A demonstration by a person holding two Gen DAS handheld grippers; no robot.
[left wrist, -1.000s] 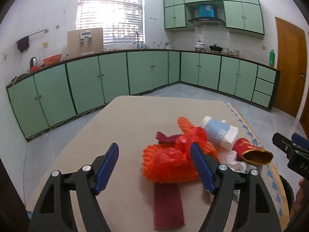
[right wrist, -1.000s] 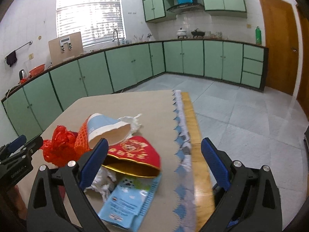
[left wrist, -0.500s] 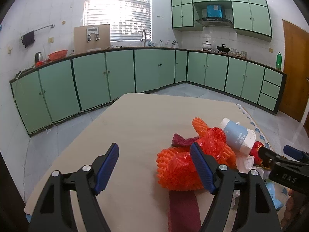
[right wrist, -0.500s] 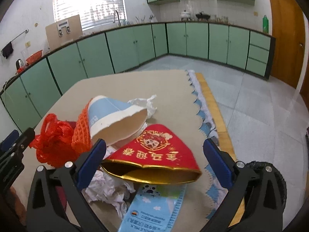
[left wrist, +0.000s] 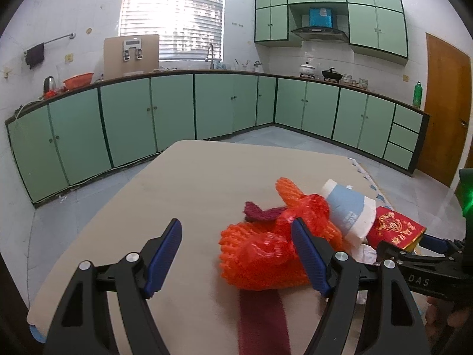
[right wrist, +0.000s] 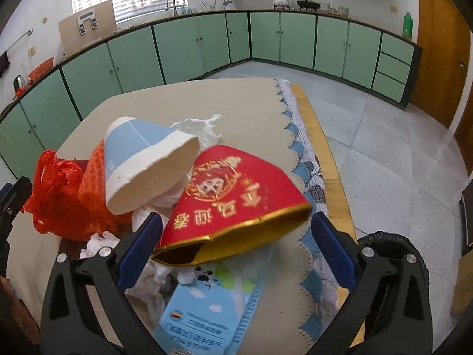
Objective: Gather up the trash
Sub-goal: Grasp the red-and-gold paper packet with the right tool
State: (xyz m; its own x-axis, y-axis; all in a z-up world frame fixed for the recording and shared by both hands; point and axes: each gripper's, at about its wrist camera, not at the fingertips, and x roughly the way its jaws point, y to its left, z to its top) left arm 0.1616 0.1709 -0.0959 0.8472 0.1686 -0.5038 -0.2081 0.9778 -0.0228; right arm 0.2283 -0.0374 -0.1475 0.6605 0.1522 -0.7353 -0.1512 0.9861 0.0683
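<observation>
There, the right tool (right wrist: pixel 236 244) stood wide open, empty, its blue pads straddling the gold-rimmed mouth of the flattened red paper cup (right wrist: pixel 233 198), which lay on the beige tabletop (right wrist: pixel 236 100) pointing away, nearer this hand than the open left tool (left wrist: pixel 236 257).

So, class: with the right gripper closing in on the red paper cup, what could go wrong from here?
1. The red-and-gold paper cup is already flattened; the open right gripper may crush it further or slip off.
2. The blue-and-white paper cup leans on it and could roll away.
3. The pile sits near the table edge; the crumpled white tissue may fall off.
</observation>
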